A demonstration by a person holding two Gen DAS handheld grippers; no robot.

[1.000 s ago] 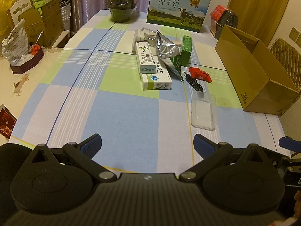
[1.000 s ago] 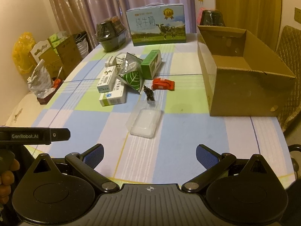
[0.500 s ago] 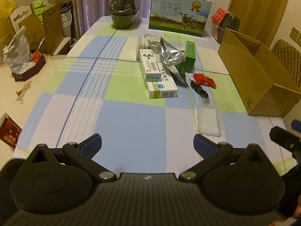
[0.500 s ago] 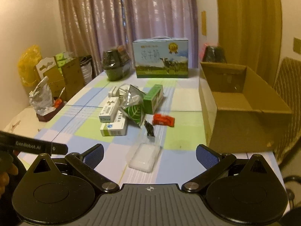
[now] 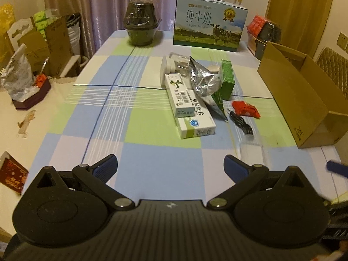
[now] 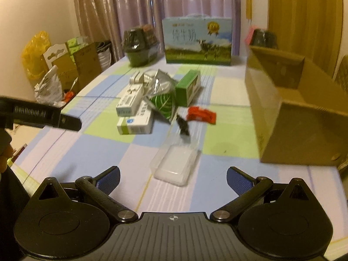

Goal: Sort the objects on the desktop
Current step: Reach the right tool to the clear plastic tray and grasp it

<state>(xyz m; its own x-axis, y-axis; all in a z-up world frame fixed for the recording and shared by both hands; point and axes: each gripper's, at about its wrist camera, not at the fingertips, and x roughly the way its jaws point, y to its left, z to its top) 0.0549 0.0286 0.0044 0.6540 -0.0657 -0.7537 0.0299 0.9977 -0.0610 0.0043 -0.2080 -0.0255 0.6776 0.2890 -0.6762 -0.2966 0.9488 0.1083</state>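
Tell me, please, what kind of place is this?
Probably a dining room in a home: a table with a checked cloth, curtains behind it, a milk carton and a padded chair at the side.

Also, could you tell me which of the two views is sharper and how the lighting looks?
Left wrist view: sharp, print on the milk carton legible, though straight edges bow. Right wrist view: motion-blurred, the carton's text smeared. Both: warm, dim yellowish light with soft shadows.
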